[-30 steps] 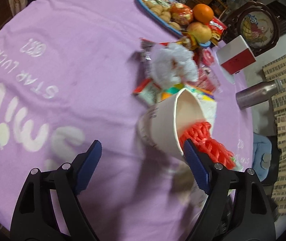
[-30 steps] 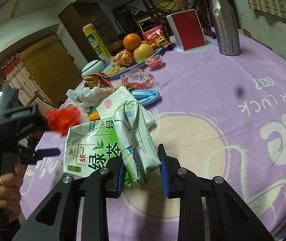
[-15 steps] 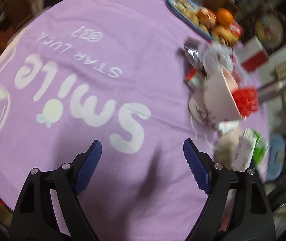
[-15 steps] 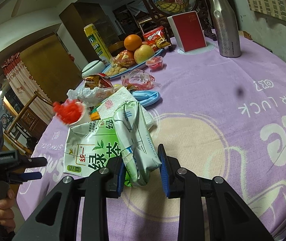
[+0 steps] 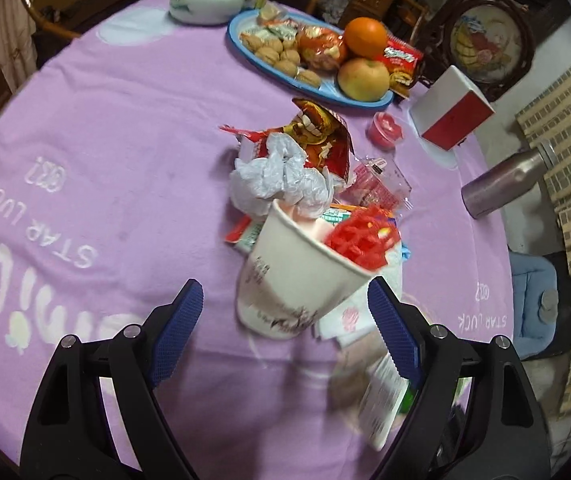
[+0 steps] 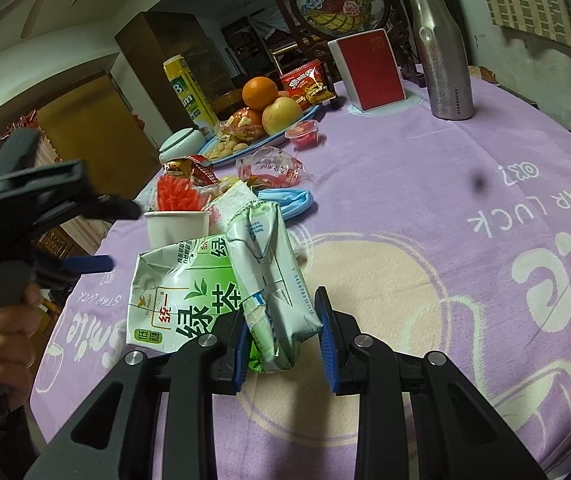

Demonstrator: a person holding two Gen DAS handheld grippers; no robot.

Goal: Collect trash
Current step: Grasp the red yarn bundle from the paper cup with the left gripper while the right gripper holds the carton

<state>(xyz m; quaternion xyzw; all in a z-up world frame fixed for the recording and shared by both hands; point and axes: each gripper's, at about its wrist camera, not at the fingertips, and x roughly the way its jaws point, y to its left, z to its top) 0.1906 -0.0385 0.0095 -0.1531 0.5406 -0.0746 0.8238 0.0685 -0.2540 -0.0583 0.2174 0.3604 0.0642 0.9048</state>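
Pinching a crushed green tea carton point(image 6: 273, 280) between its blue pads, the right gripper point(image 6: 283, 332) holds the carton's lower end above the purple tablecloth point(image 6: 425, 208), with a second flattened green carton point(image 6: 173, 284) lying against it on the left. Beside these, the left gripper point(image 5: 283, 320) hangs over the cloth with its fingers spread wide and nothing between them; a hand point(image 6: 5, 336) grips its handle at the left edge of the right wrist view. Just beyond its tips stands a white paper cup point(image 5: 297, 276) stuffed with red plastic netting point(image 5: 361, 236). Behind the cup lies the loose trash: a crumpled white plastic bag point(image 5: 281, 176), a torn snack wrapper point(image 5: 321, 140), a clear wrapper point(image 5: 377, 184) and a blue face mask point(image 6: 289, 200). Farther back sit a red jelly cup point(image 5: 385, 130), a blue fruit plate point(image 5: 245, 40), a red-and-white box point(image 5: 451, 114) and a steel bottle point(image 6: 441, 52).
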